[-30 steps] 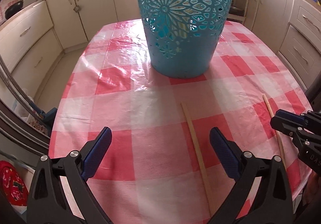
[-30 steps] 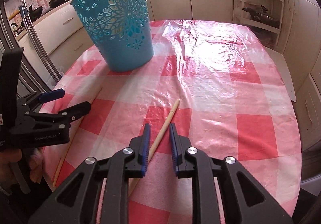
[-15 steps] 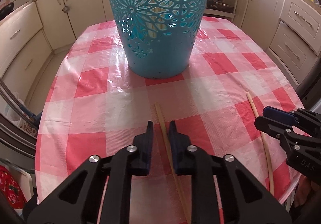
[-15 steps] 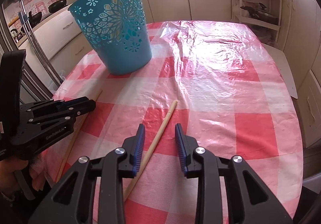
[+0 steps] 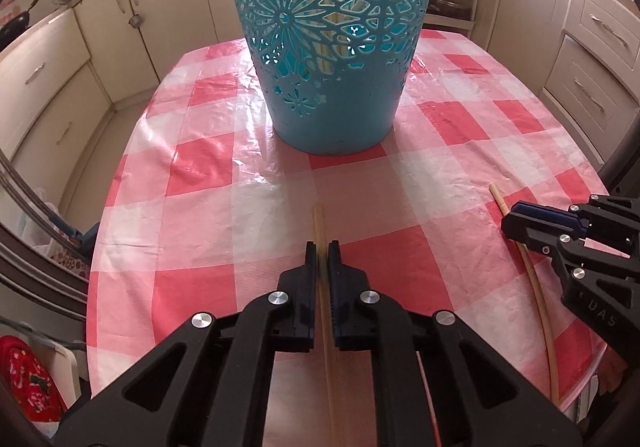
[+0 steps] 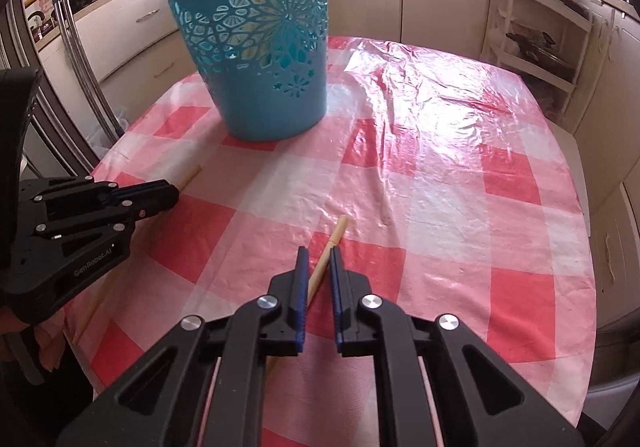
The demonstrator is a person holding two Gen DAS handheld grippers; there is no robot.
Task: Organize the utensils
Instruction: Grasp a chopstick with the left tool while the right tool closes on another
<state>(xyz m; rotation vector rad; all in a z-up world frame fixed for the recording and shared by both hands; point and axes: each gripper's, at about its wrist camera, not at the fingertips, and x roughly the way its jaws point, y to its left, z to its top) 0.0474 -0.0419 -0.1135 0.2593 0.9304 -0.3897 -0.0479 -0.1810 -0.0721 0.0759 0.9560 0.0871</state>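
A tall teal cut-out basket [image 5: 332, 59] stands on the red-and-white checked table [image 5: 208, 167]; pale sticks show through its holes. It also shows in the right wrist view [image 6: 260, 47]. My left gripper [image 5: 323, 247] is shut on a long wooden chopstick [image 5: 319, 223] that points toward the basket. My right gripper [image 6: 318, 253] is shut on a second wooden chopstick [image 6: 336, 233]. That chopstick also shows in the left wrist view [image 5: 536, 287], at the table's right edge.
Cream kitchen cabinets [image 5: 592, 59] ring the table closely. A shelf rack [image 6: 536, 47] stands behind the table on the right. Metal bars [image 6: 80, 59] run down the left side. The plastic table cover is wrinkled behind the basket.
My left gripper went from wide open to shut on its chopstick and moved toward the basket. My right gripper opened slightly, then closed on its chopstick again.
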